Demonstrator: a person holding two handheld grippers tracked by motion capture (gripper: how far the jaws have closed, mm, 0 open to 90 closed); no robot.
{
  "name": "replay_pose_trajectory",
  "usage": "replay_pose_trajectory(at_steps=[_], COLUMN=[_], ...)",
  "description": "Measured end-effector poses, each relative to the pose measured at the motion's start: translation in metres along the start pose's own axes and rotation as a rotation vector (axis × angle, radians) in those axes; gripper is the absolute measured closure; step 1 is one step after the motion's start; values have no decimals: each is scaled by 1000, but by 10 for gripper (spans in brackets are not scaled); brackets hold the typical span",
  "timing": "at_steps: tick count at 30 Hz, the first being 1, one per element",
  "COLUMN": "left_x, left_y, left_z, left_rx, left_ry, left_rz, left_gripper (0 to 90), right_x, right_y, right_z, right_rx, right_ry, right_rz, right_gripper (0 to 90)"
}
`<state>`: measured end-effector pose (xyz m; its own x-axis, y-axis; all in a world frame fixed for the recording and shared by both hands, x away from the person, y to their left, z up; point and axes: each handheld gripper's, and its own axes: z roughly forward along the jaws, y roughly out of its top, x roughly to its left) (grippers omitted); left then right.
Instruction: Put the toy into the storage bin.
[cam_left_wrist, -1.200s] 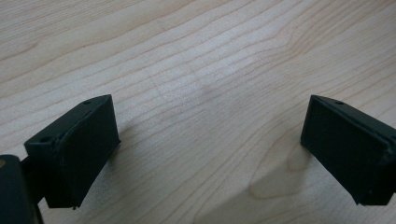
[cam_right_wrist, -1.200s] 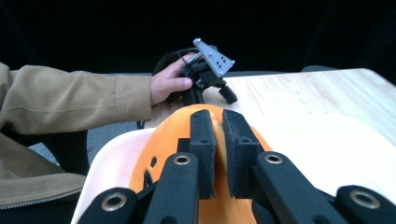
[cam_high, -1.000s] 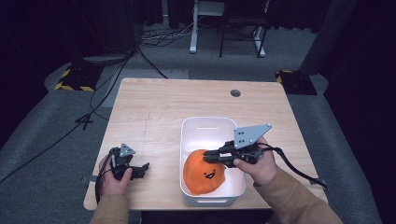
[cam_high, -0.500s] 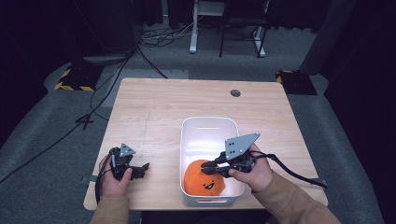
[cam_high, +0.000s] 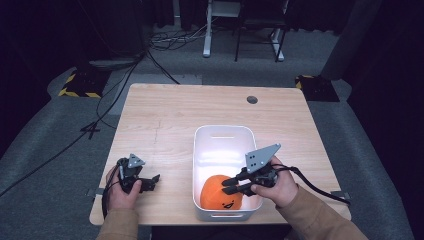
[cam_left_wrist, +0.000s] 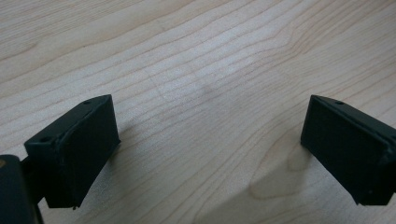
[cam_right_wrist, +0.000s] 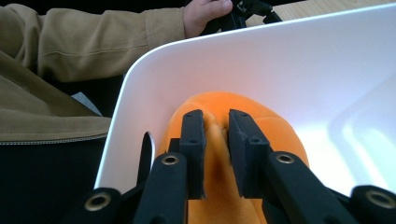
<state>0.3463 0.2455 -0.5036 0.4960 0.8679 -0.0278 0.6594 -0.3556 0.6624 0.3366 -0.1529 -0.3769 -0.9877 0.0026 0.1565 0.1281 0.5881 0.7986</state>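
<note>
Orange plush toy: 1 counted, lying in the near end of the white bin, w/ a small dark face printed on the side turned toward the person. In the right tool view the toy is seen pressed up against the bin's near corner, its fabric pinched into a ridge between the two black jaws.

Right tool: 1, held in the person's right hand over the bin's near right part, pointing left onto the toy. Its jaws have just been opening a little; a narrow gap is seen between them, w/ a fold of orange fabric still in it and the pads against that fold. A grey three-cornered plate is carried on top, and a black cable is trailed off to the right over the desk.

Left tool: 1, held in the left hand at the near left part of the desk, well apart from the bin. Jaws are set wide apart w/ nothing between them; bare wood grain is seen between the two pads in the left tool view.

Bin: 1, white, rounded corners, placed right of centre on the desk; far end is bare. Desk: 1, light wood, w/ 1 round grey cable hole near the far right edge. Tan sleeves: 2, entering from the bottom edge.
</note>
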Motion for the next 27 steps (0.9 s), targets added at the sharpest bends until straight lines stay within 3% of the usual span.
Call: replay_pose_trajectory(at_steps=[9,21,27], left_x=[0,0,0], left_y=[0,0,0], left_z=[0,0,0], left_rx=[0,0,-2], left_ry=[0,0,0], left_rz=[0,0,-2], left_gripper=[45,45,45], right_x=[0,-4,-7], right_y=[2,11,15], right_z=[-3,-30,-49], right_rx=[-19,-135,-176], right_ry=[-16,-155,-218], right_rz=[0,6,11], right_gripper=[603,450,429])
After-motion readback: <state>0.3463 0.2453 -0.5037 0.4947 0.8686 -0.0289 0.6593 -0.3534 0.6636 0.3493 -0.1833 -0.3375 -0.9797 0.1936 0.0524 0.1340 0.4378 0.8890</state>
